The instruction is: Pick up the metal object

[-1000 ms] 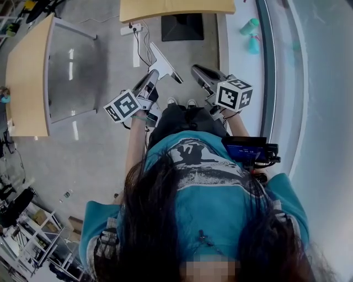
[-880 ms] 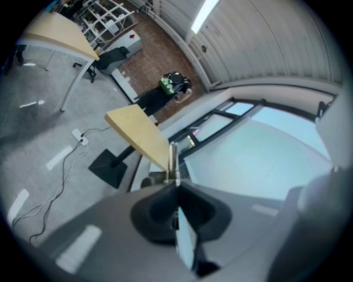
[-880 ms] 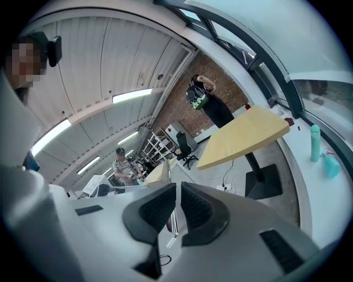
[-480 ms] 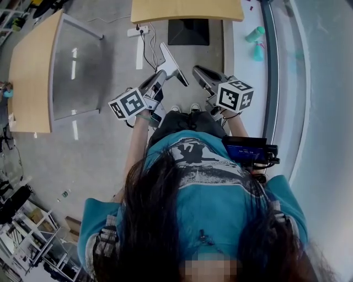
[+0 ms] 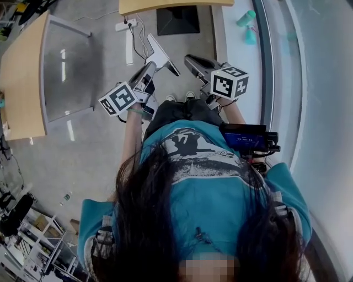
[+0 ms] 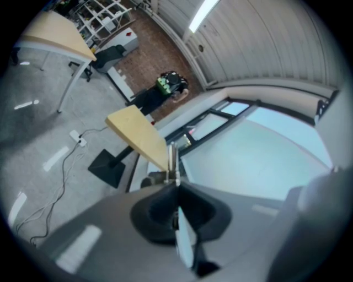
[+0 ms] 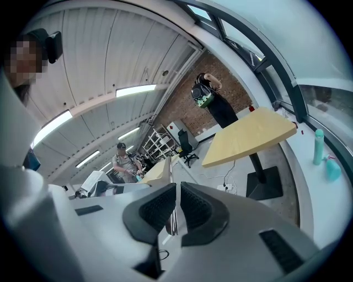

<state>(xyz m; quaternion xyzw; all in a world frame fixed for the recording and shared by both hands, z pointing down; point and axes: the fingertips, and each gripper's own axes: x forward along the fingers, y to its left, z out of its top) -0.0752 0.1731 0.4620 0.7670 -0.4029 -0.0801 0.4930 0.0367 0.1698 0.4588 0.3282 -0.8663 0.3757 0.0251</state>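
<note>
Standing on grey floor [image 5: 94, 143], I have one tan table [image 5: 19, 71] off to my left and a second table [image 5: 165, 4] straight ahead on a black base [image 5: 177, 21]. Both of my arms are held out in front at about the same height. The left gripper [image 5: 150, 67] is pressed together on the metal object [image 5: 160, 55], a thin pale plate. In the left gripper view I see it edge-on, running up between the pads and out past the tips. It is off the floor and touches neither table, so I judge the pick as good as made. From above, its long edge runs slantwise, from ahead on my left toward the right. That puts its near corner just beside the right gripper [image 5: 192, 60] but apart from it. The plate lies to the left of that gripper, and the left hand is the one that has it. The right jaws are drawn close with only a slit between the pads, and I can't tell whether anything thin sits in there. Two teal bottles [image 5: 246, 19] stand on the ledge far to the right, well away, and what is in them I can't see.
</note>
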